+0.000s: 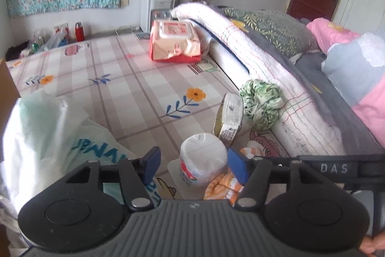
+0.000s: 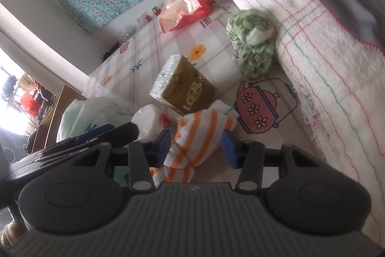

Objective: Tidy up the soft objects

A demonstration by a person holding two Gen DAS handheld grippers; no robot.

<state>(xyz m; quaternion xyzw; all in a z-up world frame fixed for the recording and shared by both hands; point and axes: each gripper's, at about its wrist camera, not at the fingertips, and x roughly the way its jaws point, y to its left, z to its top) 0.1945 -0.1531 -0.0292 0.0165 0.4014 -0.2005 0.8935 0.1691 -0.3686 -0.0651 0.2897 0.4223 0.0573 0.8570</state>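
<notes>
On the bed's near edge, the right hand-held gripper (image 2: 196, 147) straddles an orange-striped cloth (image 2: 197, 134), jaws open, pads not yet pressing. Left hand-held gripper (image 1: 196, 164), open, frames a white tissue roll (image 1: 203, 159). Next: close, lift toward plastic bag (image 1: 48, 127). Cloth's underside hidden.

On the bed (image 1: 120, 69), a roll (image 1: 203, 159) lies beside a sock (image 2: 197, 136); tissue pack (image 2: 182, 86) behind them, scrunchie (image 1: 262, 102) against the blanket (image 1: 276, 74).
</notes>
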